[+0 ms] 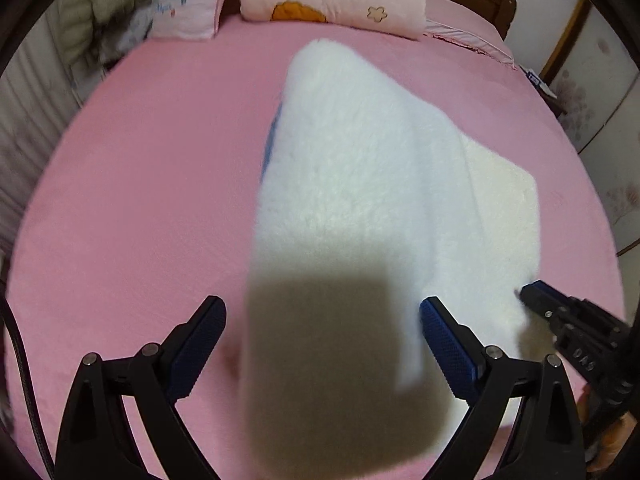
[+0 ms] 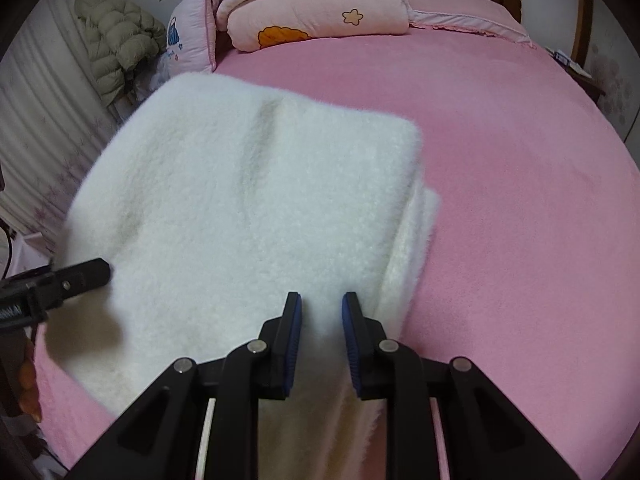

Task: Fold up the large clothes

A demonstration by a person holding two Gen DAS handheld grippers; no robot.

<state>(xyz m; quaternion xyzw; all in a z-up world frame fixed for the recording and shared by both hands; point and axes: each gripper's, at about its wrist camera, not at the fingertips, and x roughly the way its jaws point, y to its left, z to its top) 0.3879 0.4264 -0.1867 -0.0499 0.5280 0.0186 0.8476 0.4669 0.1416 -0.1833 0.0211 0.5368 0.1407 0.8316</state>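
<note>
The left gripper is hanging with its jaws wide apart over the near left edge of the white fleece, which is lying folded on the pink bed, the cloth sitting between the pads but not pinched. The right gripper is narrowing on the near right edge; I cannot tell whether its pads are biting. If only one side is catching, lifting could be dragging the layers askew and undoing the fold.

Both wrist cameras look steeply down along their fingers, close above the white fleece garment on the pink bed; both share the folded bedding at its head.
</note>
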